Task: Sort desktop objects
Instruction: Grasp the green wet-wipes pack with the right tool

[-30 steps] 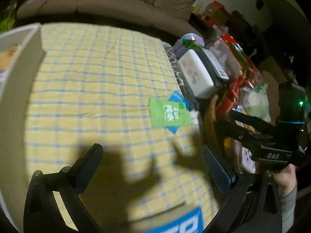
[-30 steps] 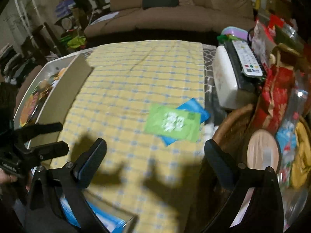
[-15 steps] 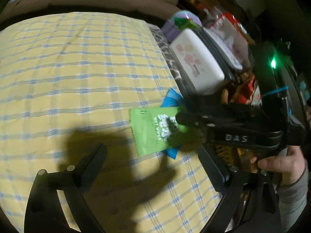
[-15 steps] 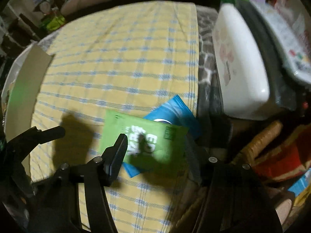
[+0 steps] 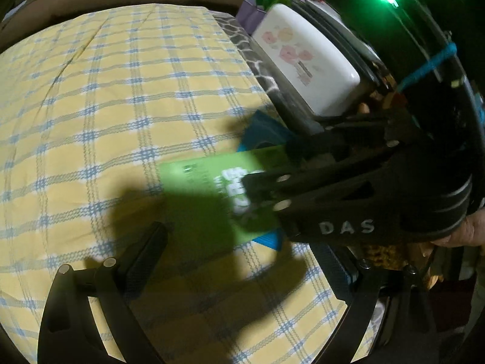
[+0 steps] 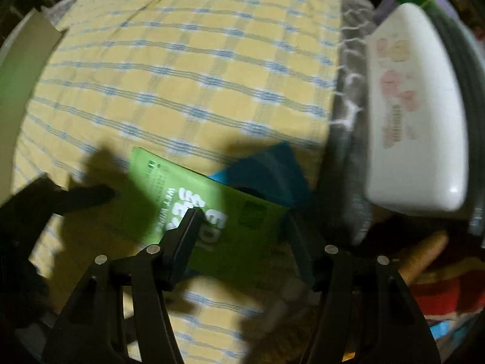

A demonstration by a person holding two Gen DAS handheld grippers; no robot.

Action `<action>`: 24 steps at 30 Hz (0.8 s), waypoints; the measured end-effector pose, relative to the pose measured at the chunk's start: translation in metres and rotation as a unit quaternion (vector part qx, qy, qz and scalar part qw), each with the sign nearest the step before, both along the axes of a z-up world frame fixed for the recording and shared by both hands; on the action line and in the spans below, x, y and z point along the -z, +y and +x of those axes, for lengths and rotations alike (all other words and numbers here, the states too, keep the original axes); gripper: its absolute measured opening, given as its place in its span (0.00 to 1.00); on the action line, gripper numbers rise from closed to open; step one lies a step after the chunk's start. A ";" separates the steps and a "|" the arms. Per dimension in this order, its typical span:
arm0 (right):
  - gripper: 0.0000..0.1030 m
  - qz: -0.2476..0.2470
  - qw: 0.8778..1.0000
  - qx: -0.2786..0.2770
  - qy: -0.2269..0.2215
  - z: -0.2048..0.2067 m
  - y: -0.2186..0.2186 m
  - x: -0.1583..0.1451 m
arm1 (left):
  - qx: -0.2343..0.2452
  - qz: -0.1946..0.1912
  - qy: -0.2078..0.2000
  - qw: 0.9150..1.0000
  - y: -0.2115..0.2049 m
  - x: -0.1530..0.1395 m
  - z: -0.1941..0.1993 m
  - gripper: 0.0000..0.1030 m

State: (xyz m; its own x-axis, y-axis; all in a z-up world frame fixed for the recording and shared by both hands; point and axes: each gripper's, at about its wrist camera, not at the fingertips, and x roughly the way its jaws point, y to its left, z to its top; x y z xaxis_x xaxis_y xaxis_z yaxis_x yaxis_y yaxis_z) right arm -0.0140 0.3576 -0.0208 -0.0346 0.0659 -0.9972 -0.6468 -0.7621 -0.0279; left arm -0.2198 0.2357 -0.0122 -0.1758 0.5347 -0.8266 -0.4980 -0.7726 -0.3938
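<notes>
Early stage: right tool (image 6: 242, 230) half-closed astride green wipes packet (image 6: 212, 212), grip unclear; left tool (image 5: 242, 261) apart, empty; nothing sorted.

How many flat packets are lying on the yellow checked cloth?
2. The green wet-wipes packet lies between the right claw's fingers. The blue packet lies partly under it, toward the white box. More may be hidden.

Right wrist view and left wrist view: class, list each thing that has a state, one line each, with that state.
Green flat wet-wipes packet: lying on the blue packet, between the right fingers.
Blue flat packet: lying on the cloth, partly covered.
Right gripper: partly closed around the green packet's end.
Left gripper: open, empty.
</notes>
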 end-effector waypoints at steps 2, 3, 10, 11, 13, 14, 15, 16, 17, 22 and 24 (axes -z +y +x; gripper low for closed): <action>0.51 -0.003 1.000 0.000 0.005 0.000 -0.001 -0.001 | 0.009 -0.004 0.011 1.000 0.004 0.001 0.003 0.93; 0.45 -0.003 1.000 0.003 0.011 0.001 -0.001 -0.003 | 0.010 -0.007 0.015 1.000 0.005 0.001 0.004 0.93; 0.25 -0.052 0.995 0.017 0.082 0.004 -0.024 -0.008 | 0.007 0.010 -0.001 1.000 -0.032 -0.005 0.005 0.85; 0.25 -0.059 0.994 0.012 0.089 0.000 -0.034 -0.005 | 0.005 0.008 0.000 1.000 -0.039 -0.006 0.006 0.85; 0.19 -0.069 0.992 0.005 0.103 -0.011 -0.047 -0.003 | -0.004 0.003 -0.005 1.000 -0.061 -0.007 0.008 0.85; 0.18 -0.089 0.989 0.000 0.116 -0.018 -0.055 -0.002 | -0.009 -0.001 -0.005 1.000 -0.070 -0.008 0.009 0.84; 0.18 -0.098 0.987 -0.004 0.125 -0.025 -0.061 -0.001 | -0.011 -0.003 -0.009 1.000 -0.079 -0.009 0.011 0.84; 0.18 -0.100 0.986 -0.011 0.131 -0.034 -0.070 -0.002 | -0.013 -0.003 -0.013 1.000 -0.093 -0.009 0.014 0.85; 0.17 -0.109 0.984 -0.018 0.140 -0.041 -0.080 -0.002 | -0.016 -0.005 -0.014 1.000 -0.102 -0.009 0.017 0.84; 0.16 -0.124 0.977 -0.099 0.142 -0.063 -0.109 0.003 | -0.038 0.011 -0.031 0.999 -0.142 -0.007 0.024 0.84; 0.16 -0.134 0.975 -0.089 0.156 -0.061 -0.112 0.001 | -0.039 0.029 -0.038 0.998 -0.150 -0.007 0.026 0.78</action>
State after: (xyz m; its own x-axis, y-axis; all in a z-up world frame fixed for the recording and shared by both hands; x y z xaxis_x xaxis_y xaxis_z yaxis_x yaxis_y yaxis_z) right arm -0.0746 0.2460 -0.0219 -0.3260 -0.2303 -0.9169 -0.4488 -0.8159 0.3645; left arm -0.1942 0.0859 -0.0051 -0.1560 0.5691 -0.8073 -0.4045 -0.7825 -0.4734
